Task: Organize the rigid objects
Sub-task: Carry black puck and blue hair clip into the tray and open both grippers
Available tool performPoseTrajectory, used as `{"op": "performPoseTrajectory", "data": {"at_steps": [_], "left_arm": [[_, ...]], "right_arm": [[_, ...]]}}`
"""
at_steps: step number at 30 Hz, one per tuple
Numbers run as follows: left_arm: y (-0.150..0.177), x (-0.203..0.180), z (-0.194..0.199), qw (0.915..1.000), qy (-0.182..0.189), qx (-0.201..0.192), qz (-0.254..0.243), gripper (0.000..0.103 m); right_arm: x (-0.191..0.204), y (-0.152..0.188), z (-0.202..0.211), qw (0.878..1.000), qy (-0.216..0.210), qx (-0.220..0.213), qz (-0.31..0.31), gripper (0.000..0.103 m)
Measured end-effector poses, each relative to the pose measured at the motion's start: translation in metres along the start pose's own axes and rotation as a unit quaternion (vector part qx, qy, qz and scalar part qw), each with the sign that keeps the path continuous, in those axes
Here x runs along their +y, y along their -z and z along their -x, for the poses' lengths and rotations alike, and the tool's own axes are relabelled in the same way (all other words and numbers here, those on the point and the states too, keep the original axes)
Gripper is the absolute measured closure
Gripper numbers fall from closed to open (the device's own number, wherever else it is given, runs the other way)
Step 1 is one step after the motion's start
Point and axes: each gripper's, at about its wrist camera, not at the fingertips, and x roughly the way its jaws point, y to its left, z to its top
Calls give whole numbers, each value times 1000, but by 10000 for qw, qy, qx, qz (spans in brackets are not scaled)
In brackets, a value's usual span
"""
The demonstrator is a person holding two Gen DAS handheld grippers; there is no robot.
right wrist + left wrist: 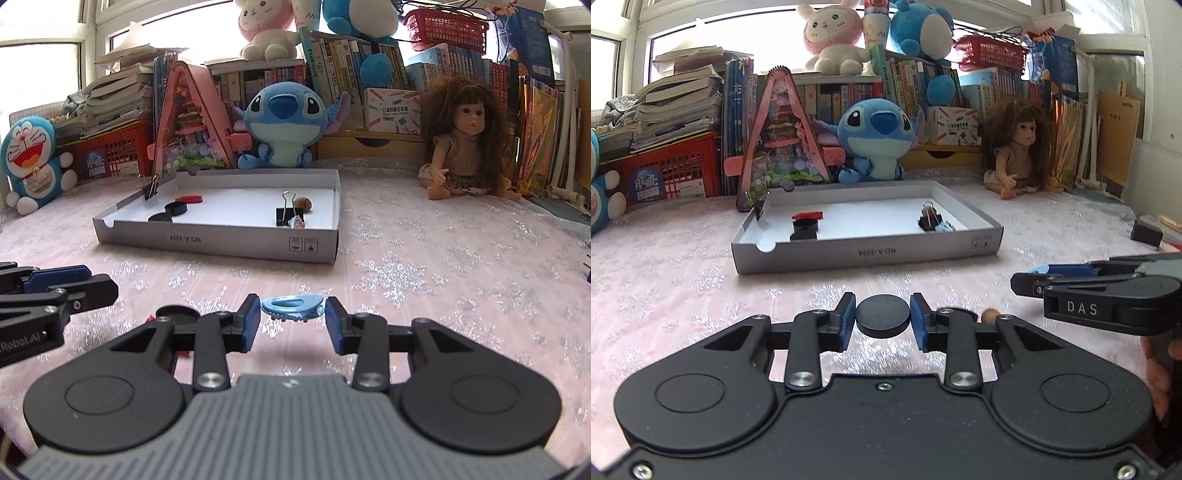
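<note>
My left gripper (882, 320) is shut on a flat black round disc (882, 315), held just above the pink tablecloth. A light blue toothed hair clip (291, 307) is pinched in my right gripper (291, 314), also low over the cloth. Ahead stands a shallow grey box lid (868, 254) (221, 243). It holds black discs (175, 208), a red piece (190, 199), a black binder clip (290, 212), a brown nut (303, 203) and a small blue piece (943, 226). Each gripper shows at the edge of the other's view, the right (1030, 278) and the left (99, 282).
Another black disc (177, 314) and a small brown nut (990, 315) lie on the cloth near the fingers. A binder clip (151, 188) grips the lid's left wall. Plush toys, a doll (465, 140), a pink triangular toy house (779, 140), books and red baskets line the back.
</note>
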Motion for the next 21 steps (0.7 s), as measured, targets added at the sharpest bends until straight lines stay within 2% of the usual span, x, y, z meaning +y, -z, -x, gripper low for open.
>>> {"op": "performPoseTrajectory", "data": {"at_steps": [6, 16, 21], "left_arm": [[-26, 21, -8, 9995, -75, 79, 288, 73], [-72, 54, -35, 9980, -155, 128, 592, 73], [-91, 70, -62, 9960, -120, 397, 789, 73]], "right_arm": [[-8, -19, -5, 9998, -92, -48, -152, 59], [-21, -61, -35, 9977, -382, 160, -535, 60], [-25, -81, -58, 9967, -421, 415, -553, 59]]}}
